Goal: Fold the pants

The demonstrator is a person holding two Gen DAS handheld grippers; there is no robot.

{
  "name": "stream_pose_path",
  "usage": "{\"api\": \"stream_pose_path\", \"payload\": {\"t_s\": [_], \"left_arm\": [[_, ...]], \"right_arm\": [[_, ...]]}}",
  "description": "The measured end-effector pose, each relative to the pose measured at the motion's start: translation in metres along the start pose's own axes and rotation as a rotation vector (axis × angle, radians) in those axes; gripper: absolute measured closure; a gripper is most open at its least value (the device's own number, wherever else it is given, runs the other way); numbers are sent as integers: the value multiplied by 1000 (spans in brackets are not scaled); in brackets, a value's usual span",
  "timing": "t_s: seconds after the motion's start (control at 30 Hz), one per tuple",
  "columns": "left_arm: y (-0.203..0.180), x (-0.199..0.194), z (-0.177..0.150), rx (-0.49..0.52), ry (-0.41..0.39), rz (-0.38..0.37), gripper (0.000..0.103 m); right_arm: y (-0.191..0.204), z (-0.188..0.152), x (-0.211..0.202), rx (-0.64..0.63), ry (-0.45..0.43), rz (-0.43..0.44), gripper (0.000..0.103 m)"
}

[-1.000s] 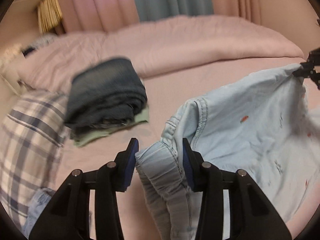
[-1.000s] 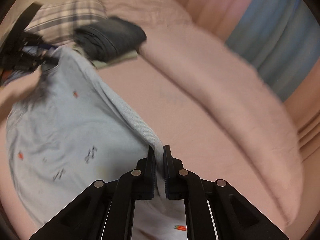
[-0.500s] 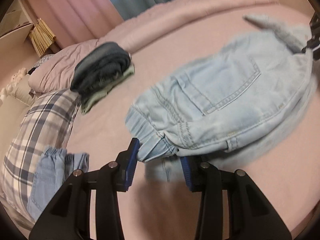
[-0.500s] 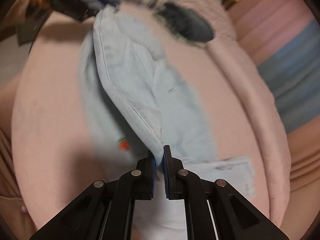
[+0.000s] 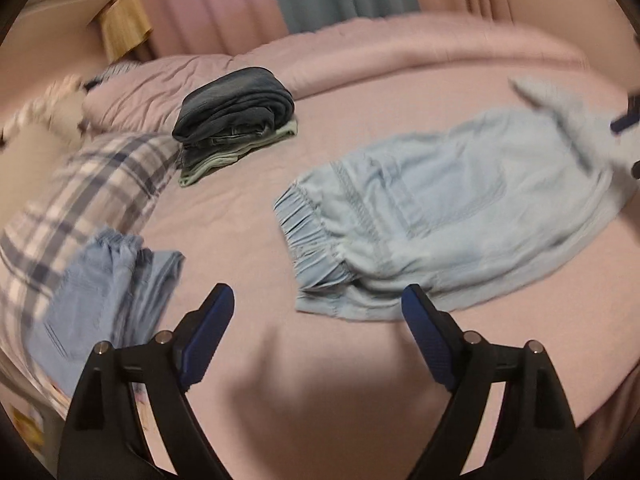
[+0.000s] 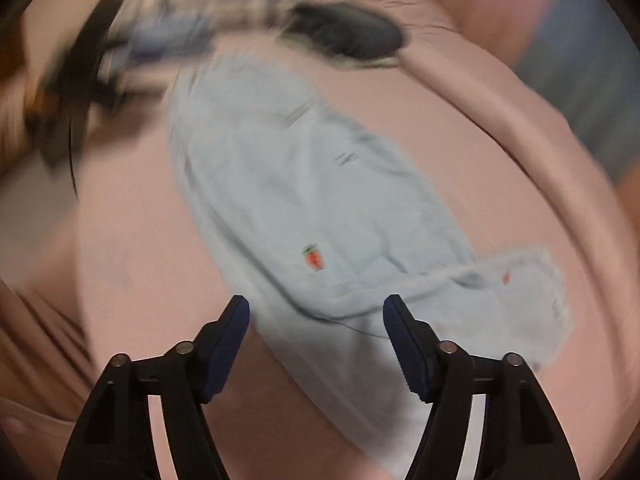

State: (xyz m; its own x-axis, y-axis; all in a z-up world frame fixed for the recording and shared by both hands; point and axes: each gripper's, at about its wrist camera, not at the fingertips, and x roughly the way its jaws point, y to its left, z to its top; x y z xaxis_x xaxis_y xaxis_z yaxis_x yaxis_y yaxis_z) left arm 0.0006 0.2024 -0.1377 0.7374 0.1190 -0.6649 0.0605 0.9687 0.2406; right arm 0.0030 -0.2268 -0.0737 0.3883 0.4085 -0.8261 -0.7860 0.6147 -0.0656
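Pants (image 5: 452, 216) laid flat on bed (image 5: 248, 208), frame centre; left tool (image 5: 316, 308) and right tool (image 6: 316, 312) just opened wide, empty. Next: regrasp for fold.

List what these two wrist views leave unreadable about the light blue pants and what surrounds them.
- Light blue denim pants, right wrist view: the lower part runs behind the right tool and off the bottom edge.
- Pants' far end, left wrist view: blurred, cut by the right edge.
- Left tool, right wrist view: motion-smeared; only the left wrist view shows it open.
- Folded dark denim stack: item count unclear, layers merge.
- Crumpled blue garment: type unreadable, blurred.
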Motion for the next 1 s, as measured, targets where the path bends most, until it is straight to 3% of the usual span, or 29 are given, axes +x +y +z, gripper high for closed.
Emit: {"api": "stream_pose_path", "payload": {"t_s": [0.1, 0.17, 0.27, 0.4, 0.5, 0.57, 0.67, 0.7, 0.77, 0.8, 0.83, 1.0], "left_arm": [[-17, -1, 15, -72, -9, -124, 17], [-43, 6, 31, -78, -5, -219, 17], [-101, 24, 64, -73, 21, -403, 18], [-173, 38, 96, -18, 41, -571, 18], [-223, 51, 113, 45, 81, -636, 22], [-252, 61, 117, 80, 126, -666, 30], [-274, 71, 114, 137, 169, -642, 57], [-279, 74, 113, 154, 179, -627, 68], [-283, 74, 112, 167, 173, -608, 75], [-282, 73, 114, 149, 176, -627, 92], [-282, 74, 115, 128, 187, -647, 95], [-295, 64, 119, 149, 165, -636, 96]], "right_arm": [[-67, 4, -12, 303, -35, 49, 32], [-121, 3, -3, 535, -10, 12, 32], [-174, 4, 16, 742, 28, -4, 32], [-211, 20, 46, 853, 62, 26, 32], [-229, 37, 70, 895, 101, 6, 32], [-238, 44, 84, 900, 126, -2, 32], [-239, 48, 112, 874, 220, -64, 33], [-239, 47, 119, 855, 248, -92, 37], [-238, 44, 115, 830, 227, -116, 71], [-239, 41, 110, 847, 193, -79, 83], [-242, 35, 100, 887, 150, -41, 99], [-237, 8, 18, 943, -97, 20, 99]]}}
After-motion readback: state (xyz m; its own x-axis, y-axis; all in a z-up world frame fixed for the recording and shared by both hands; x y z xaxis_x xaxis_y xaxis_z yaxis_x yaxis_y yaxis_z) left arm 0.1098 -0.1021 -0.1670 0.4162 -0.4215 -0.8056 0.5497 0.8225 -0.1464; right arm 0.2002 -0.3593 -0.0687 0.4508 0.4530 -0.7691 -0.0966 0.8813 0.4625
